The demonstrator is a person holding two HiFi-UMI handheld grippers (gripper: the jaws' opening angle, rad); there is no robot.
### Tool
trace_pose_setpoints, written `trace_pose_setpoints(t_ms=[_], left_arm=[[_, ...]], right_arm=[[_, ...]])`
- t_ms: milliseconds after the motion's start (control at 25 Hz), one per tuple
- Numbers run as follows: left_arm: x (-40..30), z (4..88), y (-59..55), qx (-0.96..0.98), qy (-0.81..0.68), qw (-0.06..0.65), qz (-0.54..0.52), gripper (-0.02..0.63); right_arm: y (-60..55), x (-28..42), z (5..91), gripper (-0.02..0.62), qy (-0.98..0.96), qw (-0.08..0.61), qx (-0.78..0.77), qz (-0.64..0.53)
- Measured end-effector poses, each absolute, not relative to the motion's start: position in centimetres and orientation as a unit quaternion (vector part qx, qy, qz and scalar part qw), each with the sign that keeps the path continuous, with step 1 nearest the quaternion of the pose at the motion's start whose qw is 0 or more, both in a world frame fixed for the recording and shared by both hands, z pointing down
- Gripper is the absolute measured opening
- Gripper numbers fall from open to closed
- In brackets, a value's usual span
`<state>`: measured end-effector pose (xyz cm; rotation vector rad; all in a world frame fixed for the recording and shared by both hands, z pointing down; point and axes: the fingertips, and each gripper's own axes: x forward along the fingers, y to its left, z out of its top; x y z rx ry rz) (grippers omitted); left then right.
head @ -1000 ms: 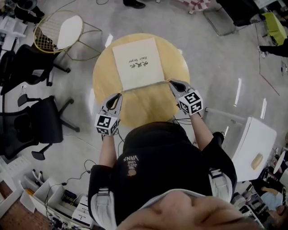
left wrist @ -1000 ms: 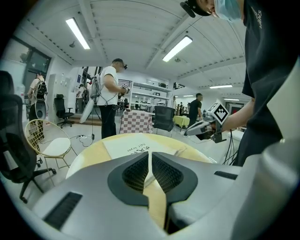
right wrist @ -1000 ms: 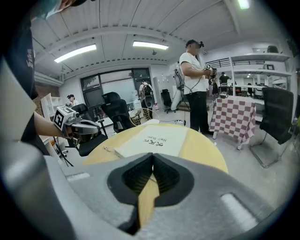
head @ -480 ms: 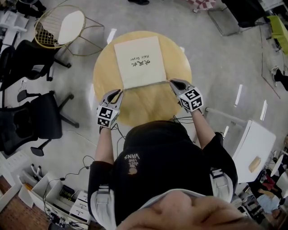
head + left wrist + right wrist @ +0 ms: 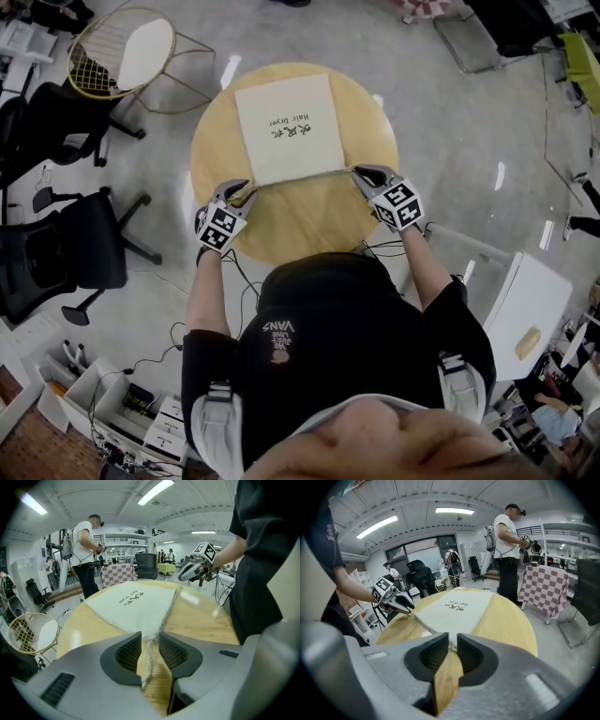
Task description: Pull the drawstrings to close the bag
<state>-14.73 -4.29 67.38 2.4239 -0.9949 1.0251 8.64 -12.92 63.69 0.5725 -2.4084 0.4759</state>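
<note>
Shifted since a second ago: left gripper (image 5: pixel 246 190), now lower and drawn in from the near-left edge of the round wooden table (image 5: pixel 309 225), right up to the near-left corner of the cream drawstring bag (image 5: pixel 281 155). Right gripper (image 5: pixel 358 172) in much the same spot at the near-right corner. Jaws on both just opening.

On the left, spread wide, with the left drawstring (image 5: pixel 148 660) hanging slack in the gap, pressed by neither pad. On the right, parted only to a narrow slit, with the frayed end of the right drawstring (image 5: pixel 451 645) sitting at the tips and no firm pinch to be seen.

Bag lying flat across the middle of the table, far side toward the table's far edge, corded hem along the near side running straight from one gripper to the other. Across the cloth, a print (image 5: pixel 292 122): "Hair Dryer" beside a line of characters. Looks thin and flat; contents not visible in any view.

On the floor beyond the table's far-left edge: gold wire chair (image 5: pixel 94 80) with a white seat pad (image 5: pixel 145 54).
</note>
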Motion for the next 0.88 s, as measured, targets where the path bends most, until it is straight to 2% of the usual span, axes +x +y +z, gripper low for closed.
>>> trace_pose_setpoints(t_ms=[40,80,360,720,880], left_arm=[[-14.7,67.8,-4.3,0.849,-0.343,0.168,0.365,0.109],[-14.7,68.1,-4.2,0.848,-0.338,0.173,0.370,0.107],[-15.2,69.7,-3.8,0.840,-0.326,0.197,0.387,0.109],[-15.1,70.3,-3.6,0.834,-0.323,0.212,0.394,0.107],[-14.9,70.6,-3.4,0.832,-0.318,0.217,0.399,0.108]], right_arm=[[-12.9,8.7,63.9,0.080,-0.909,0.311,0.212,0.179],[-12.9,8.7,64.1,0.089,-0.909,0.317,0.207,0.176],[-13.1,8.3,65.6,0.089,-0.913,0.359,0.146,0.127],[-12.6,8.0,67.6,0.091,-0.891,0.450,-0.008,-0.065],[-12.4,8.4,69.2,0.110,-0.865,0.483,-0.054,-0.123]])
